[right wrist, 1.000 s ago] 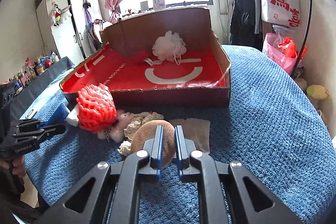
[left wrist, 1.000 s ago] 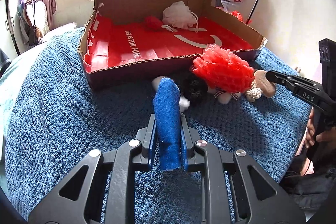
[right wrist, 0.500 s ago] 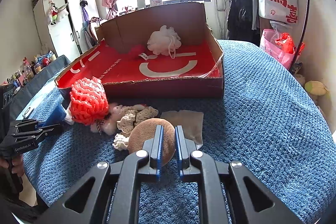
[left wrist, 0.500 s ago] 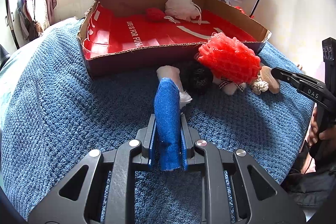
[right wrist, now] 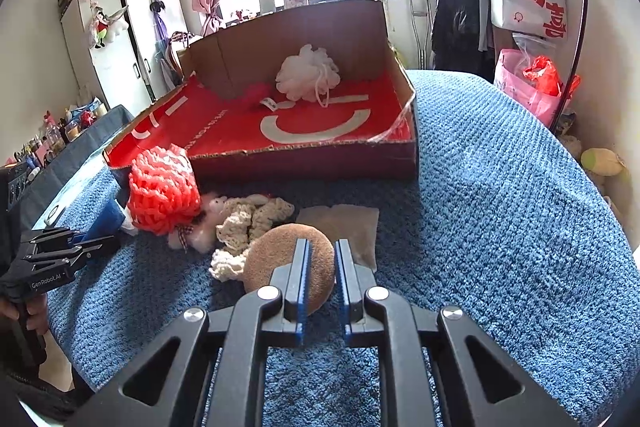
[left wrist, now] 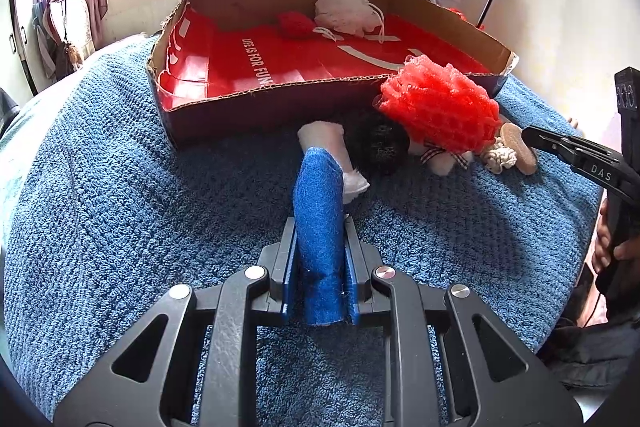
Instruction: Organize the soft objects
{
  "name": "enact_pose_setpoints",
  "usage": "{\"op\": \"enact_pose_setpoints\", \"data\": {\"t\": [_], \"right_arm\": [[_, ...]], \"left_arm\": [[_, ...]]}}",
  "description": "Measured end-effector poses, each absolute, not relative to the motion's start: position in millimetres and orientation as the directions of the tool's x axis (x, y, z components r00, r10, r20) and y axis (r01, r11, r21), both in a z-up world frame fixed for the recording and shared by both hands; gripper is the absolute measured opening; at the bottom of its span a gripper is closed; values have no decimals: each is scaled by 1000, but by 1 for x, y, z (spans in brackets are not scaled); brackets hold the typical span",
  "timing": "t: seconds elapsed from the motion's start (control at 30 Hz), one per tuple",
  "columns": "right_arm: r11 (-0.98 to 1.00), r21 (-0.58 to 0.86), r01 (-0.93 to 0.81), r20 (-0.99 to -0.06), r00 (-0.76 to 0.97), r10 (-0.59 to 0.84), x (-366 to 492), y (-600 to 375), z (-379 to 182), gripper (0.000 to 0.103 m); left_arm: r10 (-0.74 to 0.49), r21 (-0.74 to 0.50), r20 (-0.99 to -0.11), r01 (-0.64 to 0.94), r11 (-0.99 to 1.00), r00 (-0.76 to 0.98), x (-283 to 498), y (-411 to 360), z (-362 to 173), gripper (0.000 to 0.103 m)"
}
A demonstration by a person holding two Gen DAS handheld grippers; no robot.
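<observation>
Left wrist view: left gripper (left wrist: 320,267) clamps blue cloth (left wrist: 319,227) | right gripper (right wrist: 320,283) closed, empty, above brown sponge (right wrist: 280,259) | done: white puff (left wrist: 346,10) in box (left wrist: 280,99) at 12 o'clock | left: red puff (left wrist: 438,113), doll (right wrist: 240,219).

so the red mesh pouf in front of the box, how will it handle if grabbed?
The red mesh pouf looks puffy and airy, so probably light and squashy; pads would likely sink in. Its rounded bulk leans against the box wall and a small plush toy, so pushed, it may roll.
</observation>
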State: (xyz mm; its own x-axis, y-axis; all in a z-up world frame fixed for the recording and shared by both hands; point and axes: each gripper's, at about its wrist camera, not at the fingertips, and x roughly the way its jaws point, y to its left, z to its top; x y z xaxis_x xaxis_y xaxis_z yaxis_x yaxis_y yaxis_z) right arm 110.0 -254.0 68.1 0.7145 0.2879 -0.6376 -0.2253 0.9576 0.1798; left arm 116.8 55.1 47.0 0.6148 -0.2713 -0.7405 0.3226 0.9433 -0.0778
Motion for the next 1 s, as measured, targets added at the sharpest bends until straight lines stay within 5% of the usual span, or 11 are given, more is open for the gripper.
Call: {"op": "enact_pose_setpoints", "data": {"t": [0.13, 0.2, 0.27, 0.67, 0.73, 0.77, 1.0], "right_arm": [[957, 187, -223, -638, 713, 291, 108, -256, 67, 29], [953, 199, -228, -631, 714, 302, 107, -257, 68, 62], [952, 199, -235, -620, 722, 308, 104, -257, 69, 69], [953, 153, -260, -649, 701, 296, 111, -241, 61, 71], [953, 152, -262, -647, 702, 296, 111, -240, 61, 73], [953, 149, -262, -647, 703, 294, 110, -240, 61, 74], [959, 106, -262, -647, 715, 267, 108, -235, 60, 74]], "left_arm": [[-275, -81, -739, 325, 942, 615, 117, 56, 46, 21], [-277, -83, -738, 324, 943, 616, 116, 55, 46, 23], [-275, -79, -738, 325, 942, 617, 116, 54, 46, 24], [-279, -90, -735, 319, 943, 618, 114, 52, 45, 31], [-288, -98, -735, 324, 941, 614, 114, 52, 44, 48], [-296, -105, -735, 329, 938, 610, 113, 51, 44, 67], [-297, -103, -727, 329, 939, 619, 111, 48, 44, 70]]}}
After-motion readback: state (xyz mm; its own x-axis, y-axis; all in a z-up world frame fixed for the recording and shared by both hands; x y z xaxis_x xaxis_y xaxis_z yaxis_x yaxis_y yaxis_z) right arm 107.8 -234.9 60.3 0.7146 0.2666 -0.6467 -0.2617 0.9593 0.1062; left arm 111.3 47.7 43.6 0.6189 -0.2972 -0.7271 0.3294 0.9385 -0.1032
